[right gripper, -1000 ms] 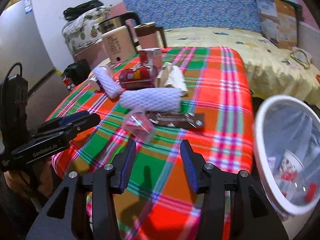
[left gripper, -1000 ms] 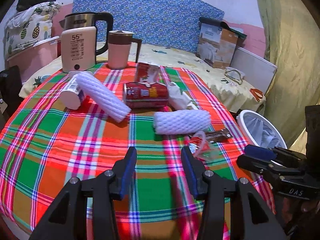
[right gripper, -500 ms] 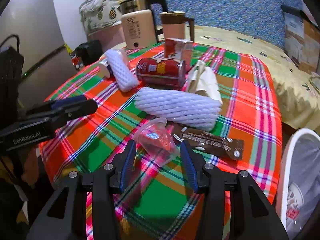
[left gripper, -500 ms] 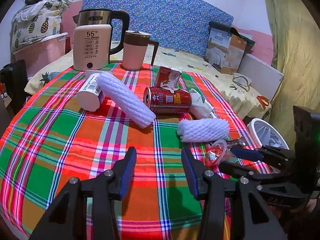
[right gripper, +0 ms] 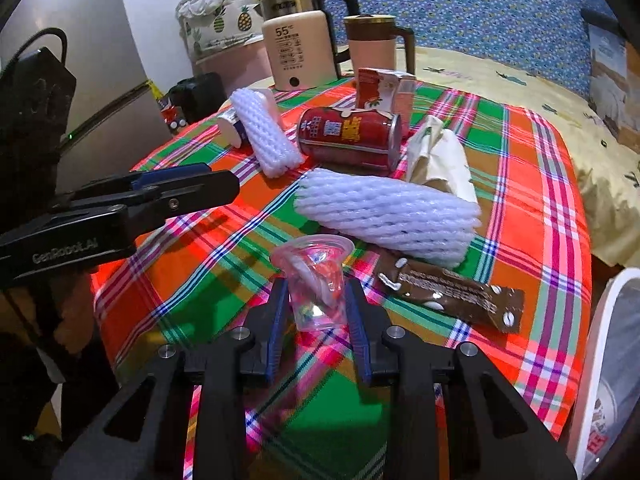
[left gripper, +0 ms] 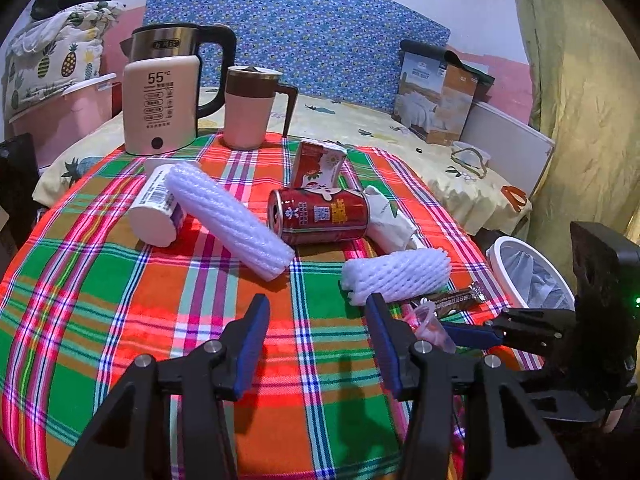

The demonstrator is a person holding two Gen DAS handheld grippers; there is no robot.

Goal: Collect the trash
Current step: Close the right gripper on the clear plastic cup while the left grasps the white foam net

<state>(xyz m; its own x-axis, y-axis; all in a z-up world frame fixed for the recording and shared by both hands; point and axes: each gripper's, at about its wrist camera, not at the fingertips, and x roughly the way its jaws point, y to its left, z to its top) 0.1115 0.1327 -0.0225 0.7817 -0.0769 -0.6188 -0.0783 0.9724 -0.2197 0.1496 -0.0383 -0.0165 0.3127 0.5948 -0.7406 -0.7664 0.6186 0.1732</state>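
A clear plastic cup point(right gripper: 316, 276) with red scraps inside lies between the fingers of my right gripper point(right gripper: 316, 304). Its jaws are closing and the blue pads touch the cup's sides near the table's front edge. In the left wrist view the same cup point(left gripper: 430, 320) shows at the right gripper point(left gripper: 452, 330). My left gripper point(left gripper: 316, 304) hovers over the plaid cloth, jaws opening, nothing between them. More trash lies beyond: a brown wrapper point(right gripper: 452, 292), two white foam sleeves point(left gripper: 228, 220) point(left gripper: 396, 276), a red can point(left gripper: 320, 216), a carton point(left gripper: 318, 164), crumpled paper point(left gripper: 390, 220) and a white tub point(left gripper: 156, 216).
A white trash bin point(left gripper: 500, 256) with a liner stands on the floor off the table's right side. A kettle point(left gripper: 160, 100) and a pink mug point(left gripper: 248, 112) stand at the table's far edge. A bed with boxes lies behind.
My right gripper came forward and down around the plastic cup, and its jaws narrowed onto it. The left gripper drifted sideways over the cloth and its jaws widened a little.
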